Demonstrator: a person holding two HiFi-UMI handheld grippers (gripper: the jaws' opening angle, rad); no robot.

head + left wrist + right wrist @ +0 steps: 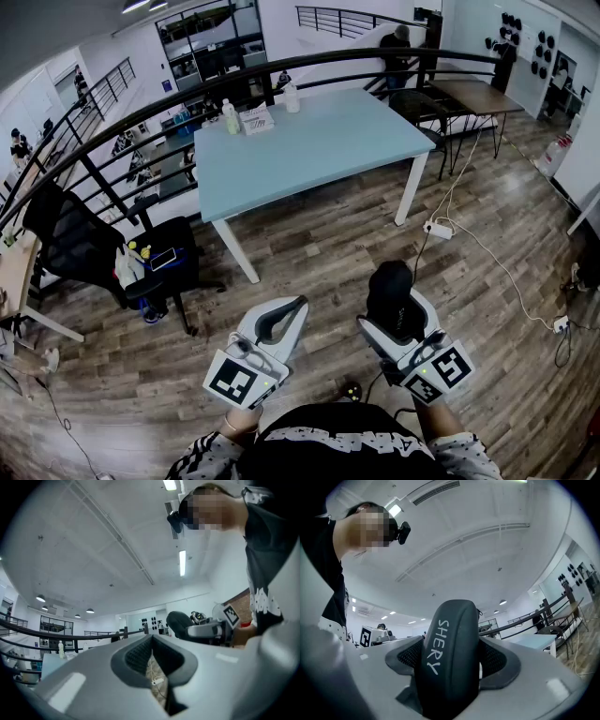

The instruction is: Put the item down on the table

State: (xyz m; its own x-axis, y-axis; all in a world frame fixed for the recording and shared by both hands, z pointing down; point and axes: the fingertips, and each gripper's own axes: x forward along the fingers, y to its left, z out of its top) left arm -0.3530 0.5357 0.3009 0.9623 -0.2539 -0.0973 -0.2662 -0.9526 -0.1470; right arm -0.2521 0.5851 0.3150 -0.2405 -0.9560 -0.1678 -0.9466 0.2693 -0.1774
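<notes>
Much bare floor (309, 258) separates right tongs (398, 307), gripping black case (389, 284), from table (319, 178) edge.

Bright, even light fell from ceiling strip lights (182, 563). Shadows beneath the worktop (319, 150) on the wooden floor (319, 244) were faint. Every view bowed at its edges, and both gripper views had dark corners. The black case (450, 667) was sharp, while the nearest surfaces were soft.
</notes>
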